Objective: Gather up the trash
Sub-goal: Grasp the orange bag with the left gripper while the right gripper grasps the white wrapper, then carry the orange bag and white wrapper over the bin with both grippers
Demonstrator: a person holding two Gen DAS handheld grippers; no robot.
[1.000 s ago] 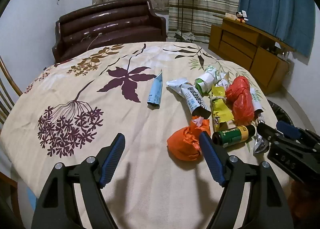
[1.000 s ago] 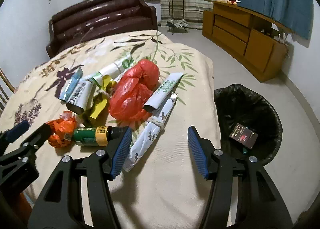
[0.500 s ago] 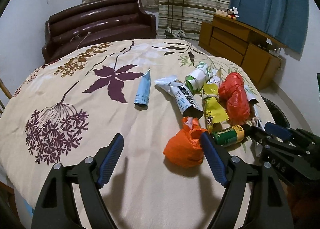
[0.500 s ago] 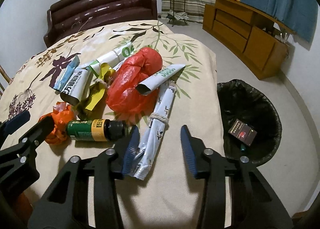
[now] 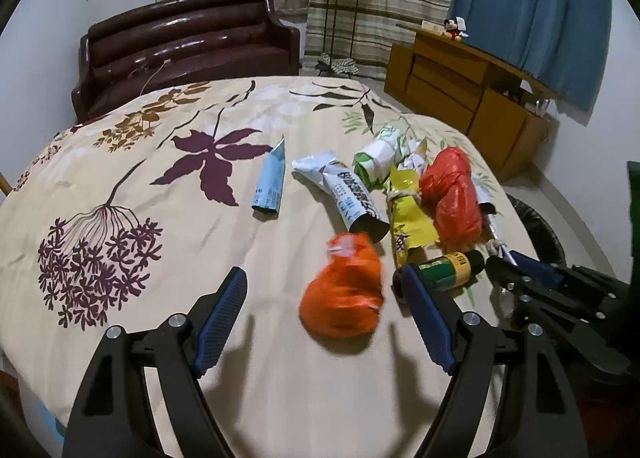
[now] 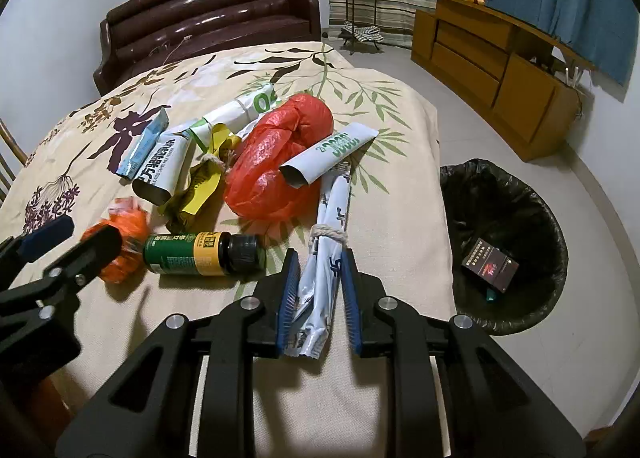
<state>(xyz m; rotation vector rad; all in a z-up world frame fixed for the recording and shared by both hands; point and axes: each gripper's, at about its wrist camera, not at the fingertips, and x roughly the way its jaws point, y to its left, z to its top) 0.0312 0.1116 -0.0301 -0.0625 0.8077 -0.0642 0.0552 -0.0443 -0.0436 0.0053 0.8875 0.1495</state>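
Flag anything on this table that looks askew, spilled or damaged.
Nothing spilled or broken. The green bottle lies on its side, cap on, beside the orange bag. The other litter is crumpled wrappers and a red bag, heaped loosely on the tablecloth.

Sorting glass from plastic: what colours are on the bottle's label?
Green with a yellow band, on the bottle; clearest in the right wrist view.
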